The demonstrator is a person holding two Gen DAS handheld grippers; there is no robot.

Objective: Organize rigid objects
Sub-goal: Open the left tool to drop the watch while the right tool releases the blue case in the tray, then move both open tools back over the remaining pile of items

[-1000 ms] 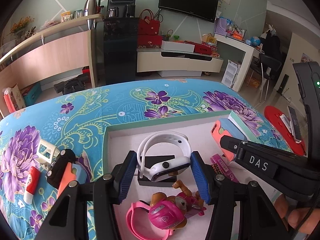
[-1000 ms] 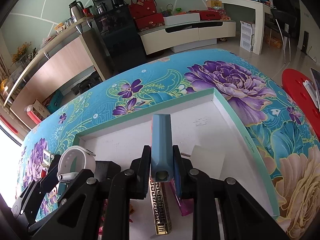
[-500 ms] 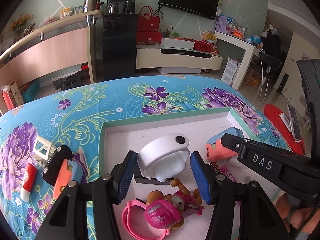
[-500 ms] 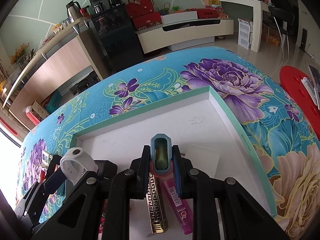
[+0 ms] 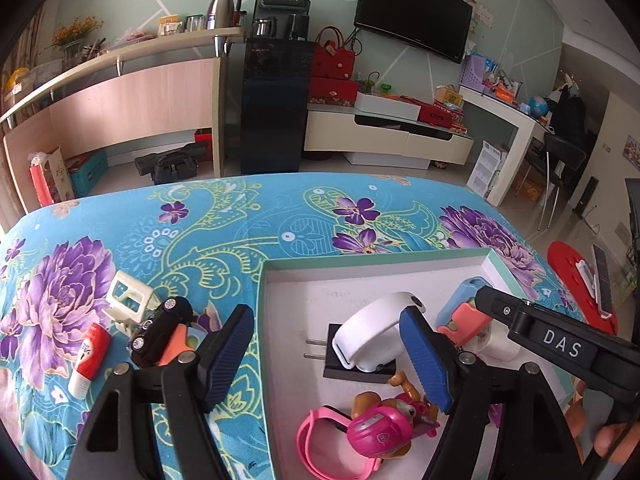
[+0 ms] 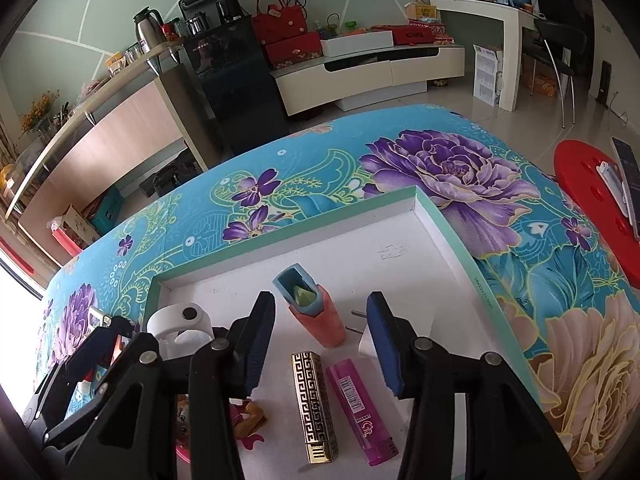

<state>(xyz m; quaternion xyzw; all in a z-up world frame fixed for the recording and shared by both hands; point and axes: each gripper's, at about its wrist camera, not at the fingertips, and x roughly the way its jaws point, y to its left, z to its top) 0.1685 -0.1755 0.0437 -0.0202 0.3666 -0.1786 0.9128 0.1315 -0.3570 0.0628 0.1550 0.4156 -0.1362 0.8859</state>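
opening both claws w/ nothing gripped: your left claw [image 5: 326, 364] sits nearest the toy car [image 5: 160, 330], lying left outside the tray [image 5: 376, 266], long axis slanting away.

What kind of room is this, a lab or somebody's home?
Most likely a home living room: a wall-mounted television above a low cabinet, a kettle on a shelf, and a flowered tablecloth.

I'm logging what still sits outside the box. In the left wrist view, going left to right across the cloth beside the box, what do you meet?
Red-and-white tube → white toy vehicle → black toy car → box rim.
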